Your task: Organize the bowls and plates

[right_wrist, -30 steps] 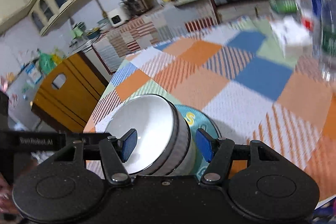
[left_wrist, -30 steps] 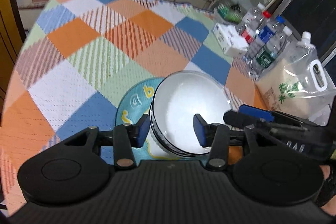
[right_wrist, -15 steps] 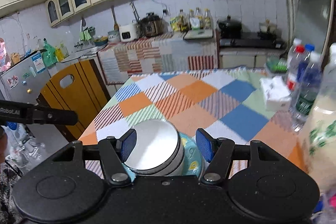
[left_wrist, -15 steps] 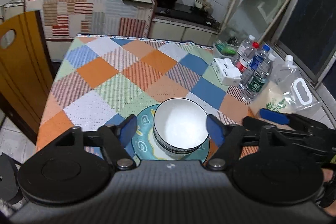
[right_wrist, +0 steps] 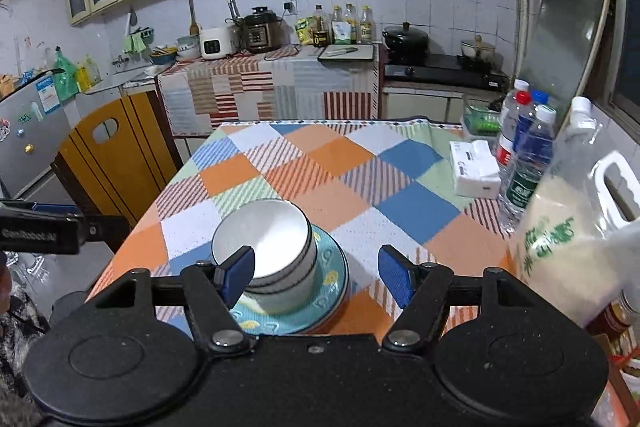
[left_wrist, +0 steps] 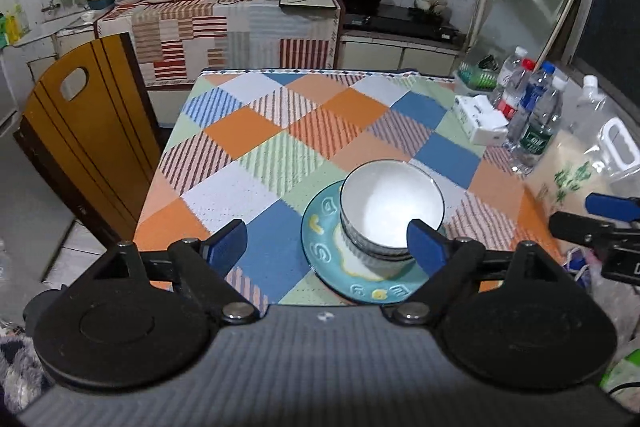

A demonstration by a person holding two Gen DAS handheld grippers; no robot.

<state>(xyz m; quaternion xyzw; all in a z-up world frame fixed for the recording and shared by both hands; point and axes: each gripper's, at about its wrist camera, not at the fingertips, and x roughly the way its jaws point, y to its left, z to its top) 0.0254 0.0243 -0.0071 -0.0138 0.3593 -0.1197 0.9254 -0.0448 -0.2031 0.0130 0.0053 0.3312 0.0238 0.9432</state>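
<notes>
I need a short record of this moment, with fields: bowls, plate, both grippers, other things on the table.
bowls: stacked, white inside, standing on the plate
plate: teal, near front edge of table
left gripper: open, holds nothing, back from the bowls
right gripper: open, holds nothing
other things: bottles, tissue pack, rice jug at right side

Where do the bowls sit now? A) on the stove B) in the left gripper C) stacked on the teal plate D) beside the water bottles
C: the stacked bowls stand on the teal plate, and both open grippers are clear of them.
</notes>
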